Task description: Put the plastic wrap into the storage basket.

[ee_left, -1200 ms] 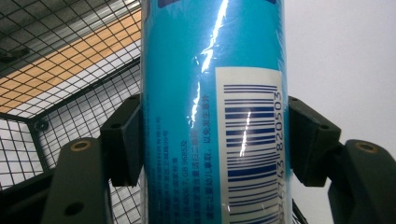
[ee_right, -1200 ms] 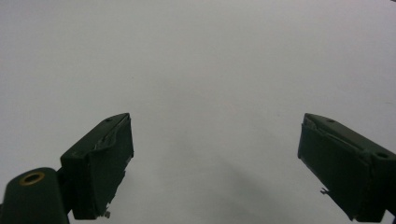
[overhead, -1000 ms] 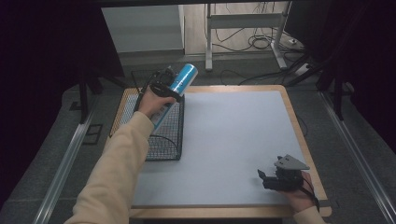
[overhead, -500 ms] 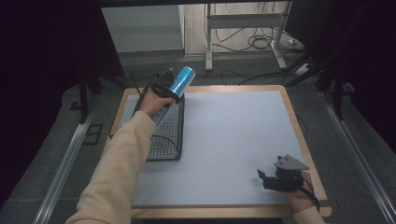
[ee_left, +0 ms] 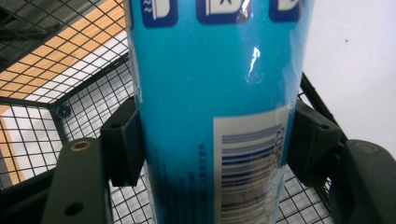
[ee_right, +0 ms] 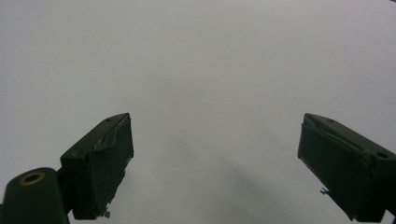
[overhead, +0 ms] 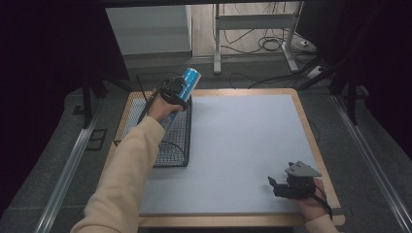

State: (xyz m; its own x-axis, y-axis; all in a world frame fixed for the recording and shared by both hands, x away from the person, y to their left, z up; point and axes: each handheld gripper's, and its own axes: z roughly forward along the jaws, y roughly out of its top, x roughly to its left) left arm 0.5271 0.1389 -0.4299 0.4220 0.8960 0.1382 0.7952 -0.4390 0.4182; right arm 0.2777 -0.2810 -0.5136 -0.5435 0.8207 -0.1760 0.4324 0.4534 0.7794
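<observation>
Blue tube, one, clamped in left gripper fingers; right gripper fingers wide, empty.

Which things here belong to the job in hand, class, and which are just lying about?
In the job:
- shiny blue cylindrical tube
- black wire mesh basket
- left tongs, shut on the tube

Lying about:
- right tongs, open, on the white table mat
- floor cables

Left gripper: holds blue can tilted over wire basket
Basket: at table's left edge
Right gripper: near table's front right corner, on grey surface
</observation>
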